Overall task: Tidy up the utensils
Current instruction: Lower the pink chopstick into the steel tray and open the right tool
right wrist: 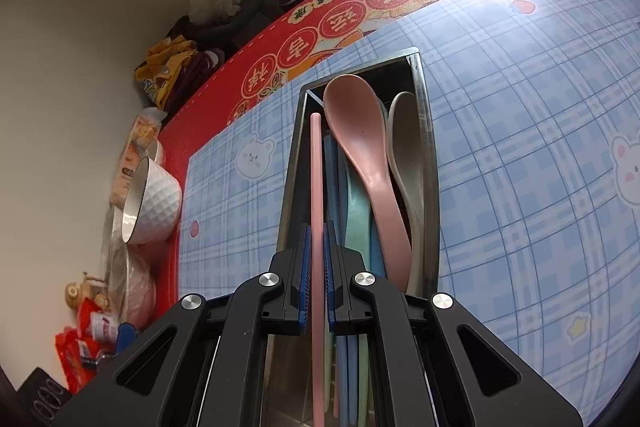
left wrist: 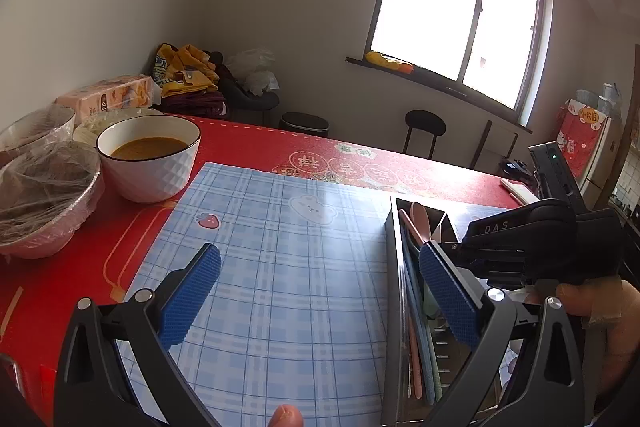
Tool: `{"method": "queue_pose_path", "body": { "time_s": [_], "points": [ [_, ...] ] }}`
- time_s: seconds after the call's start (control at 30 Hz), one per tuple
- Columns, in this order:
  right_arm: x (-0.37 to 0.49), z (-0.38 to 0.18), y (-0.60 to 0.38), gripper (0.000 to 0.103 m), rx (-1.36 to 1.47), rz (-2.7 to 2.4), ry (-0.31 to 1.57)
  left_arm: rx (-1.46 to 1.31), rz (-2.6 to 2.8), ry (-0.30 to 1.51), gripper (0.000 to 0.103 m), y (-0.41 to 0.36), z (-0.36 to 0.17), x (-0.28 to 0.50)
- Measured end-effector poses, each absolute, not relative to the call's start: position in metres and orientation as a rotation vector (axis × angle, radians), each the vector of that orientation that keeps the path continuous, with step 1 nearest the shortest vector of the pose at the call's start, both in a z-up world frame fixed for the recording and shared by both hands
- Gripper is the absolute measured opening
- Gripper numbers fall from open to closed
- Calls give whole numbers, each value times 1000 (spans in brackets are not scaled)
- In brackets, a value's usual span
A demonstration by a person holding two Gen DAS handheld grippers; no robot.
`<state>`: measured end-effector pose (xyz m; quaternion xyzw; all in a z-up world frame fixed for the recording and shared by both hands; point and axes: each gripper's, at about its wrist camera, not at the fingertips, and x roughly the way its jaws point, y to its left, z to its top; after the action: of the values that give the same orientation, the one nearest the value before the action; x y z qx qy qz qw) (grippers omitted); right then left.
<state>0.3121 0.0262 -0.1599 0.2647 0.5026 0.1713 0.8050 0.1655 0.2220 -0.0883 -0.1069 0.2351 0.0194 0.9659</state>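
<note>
The left claw [left wrist: 316, 291] is released over the bare blue checked mat [left wrist: 280, 267]. The right claw [right wrist: 317, 267] grasps a pink chopstick [right wrist: 316, 163] inside the steel utensil tray [right wrist: 428, 147], beside a pink plastic spoon [right wrist: 360, 139]; sorting looks nearly done

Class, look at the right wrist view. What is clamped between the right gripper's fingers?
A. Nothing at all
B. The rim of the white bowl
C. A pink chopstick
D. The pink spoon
C. The right gripper has its blue-padded fingers closed on a thin pink chopstick that runs up into the metal utensil box, while the pink spoon lies free beside it.
</note>
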Motion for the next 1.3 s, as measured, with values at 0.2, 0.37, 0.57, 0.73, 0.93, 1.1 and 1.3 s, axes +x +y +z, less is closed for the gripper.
{"method": "queue_pose_path", "body": {
  "time_s": [0.2,0.37,0.57,0.73,0.93,1.1,1.3],
  "points": [
    [314,-166,30,6,582,354,1092,-207,39,492,97,220,-90,167],
    [317,-173,32,6,594,347,1111,-220,43,501,97,223,-92,169],
    [318,-174,34,6,582,346,1107,-215,23,516,97,220,-95,171],
    [318,-173,36,6,564,350,1109,-224,38,528,97,223,-97,173],
    [318,-171,38,8,549,388,1126,-244,124,511,97,233,-93,169],
    [308,-152,21,11,499,421,1090,-228,149,516,97,232,-93,170],
    [282,-110,-29,50,363,413,911,-129,135,472,97,213,-81,165]
  ]
}}
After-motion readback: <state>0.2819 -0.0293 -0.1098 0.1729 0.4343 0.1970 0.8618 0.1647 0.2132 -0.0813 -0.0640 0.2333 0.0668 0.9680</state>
